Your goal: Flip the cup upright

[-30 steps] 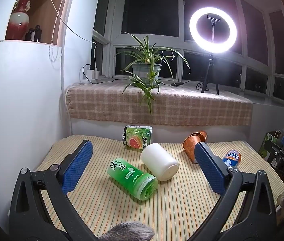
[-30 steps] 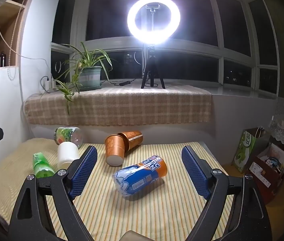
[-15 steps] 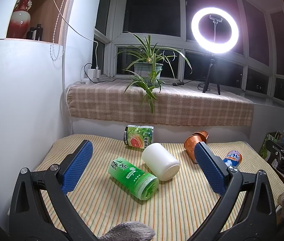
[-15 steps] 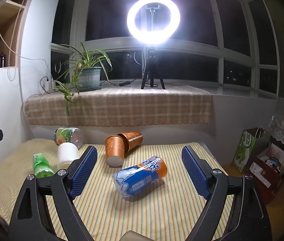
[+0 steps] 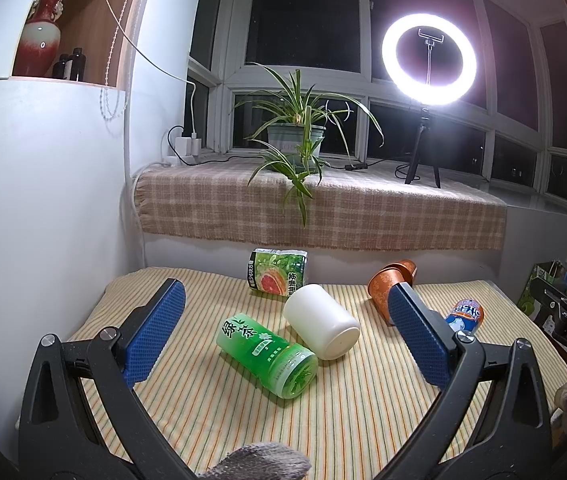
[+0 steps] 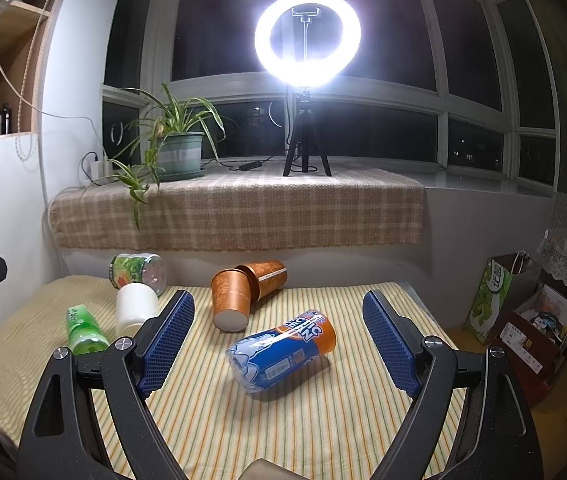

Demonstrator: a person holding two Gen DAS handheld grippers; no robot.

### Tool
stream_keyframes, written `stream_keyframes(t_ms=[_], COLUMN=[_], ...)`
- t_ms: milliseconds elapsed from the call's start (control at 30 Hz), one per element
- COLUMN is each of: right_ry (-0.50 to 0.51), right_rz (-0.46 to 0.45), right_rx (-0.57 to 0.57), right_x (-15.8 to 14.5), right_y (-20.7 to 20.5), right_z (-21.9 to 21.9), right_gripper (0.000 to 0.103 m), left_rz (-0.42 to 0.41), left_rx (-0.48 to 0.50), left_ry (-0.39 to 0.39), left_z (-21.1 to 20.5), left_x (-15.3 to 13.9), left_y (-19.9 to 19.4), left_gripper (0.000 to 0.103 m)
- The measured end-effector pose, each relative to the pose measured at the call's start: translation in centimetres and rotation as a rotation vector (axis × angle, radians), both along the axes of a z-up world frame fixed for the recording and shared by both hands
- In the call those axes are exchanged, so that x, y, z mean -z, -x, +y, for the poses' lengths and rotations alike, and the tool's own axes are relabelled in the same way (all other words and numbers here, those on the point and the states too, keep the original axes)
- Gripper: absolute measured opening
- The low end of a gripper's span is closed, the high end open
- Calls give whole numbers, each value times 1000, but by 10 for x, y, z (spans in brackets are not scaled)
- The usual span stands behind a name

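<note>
Approach step: left gripper point(image 5: 283, 334) and right gripper point(image 6: 279, 338) both hover, jaws apart and empty; next, judged, close on a toppled cup, likely the white cup point(image 5: 321, 327).

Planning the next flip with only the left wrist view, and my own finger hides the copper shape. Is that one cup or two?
Observer: Two copper cups, both lying down; the nearer one's base faces the right camera.
Operator: And the blue cup?
Observer: The blue cup lies on its side, with its orange end pointing away.
Operator: Is the right gripper on it?
Observer: No. The right gripper is open and touches nothing.
</note>
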State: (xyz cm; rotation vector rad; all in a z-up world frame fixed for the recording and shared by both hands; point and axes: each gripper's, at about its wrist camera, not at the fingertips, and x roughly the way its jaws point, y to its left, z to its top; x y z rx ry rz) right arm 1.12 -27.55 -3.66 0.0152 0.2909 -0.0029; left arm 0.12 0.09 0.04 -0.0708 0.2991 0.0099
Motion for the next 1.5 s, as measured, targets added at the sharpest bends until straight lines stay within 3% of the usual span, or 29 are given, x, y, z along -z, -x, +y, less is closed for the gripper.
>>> stream_keyframes(t_ms=[1500], right_ry=[1], right_rz=[10], right_rx=[-14], right_x=[4], right_y=[-3], right_z=[2], right_gripper=[86], left_rz=[0], left_rx=[0], left_ry=[0], left_z=[0], left_x=[0], left_y=[0], left_gripper=[103])
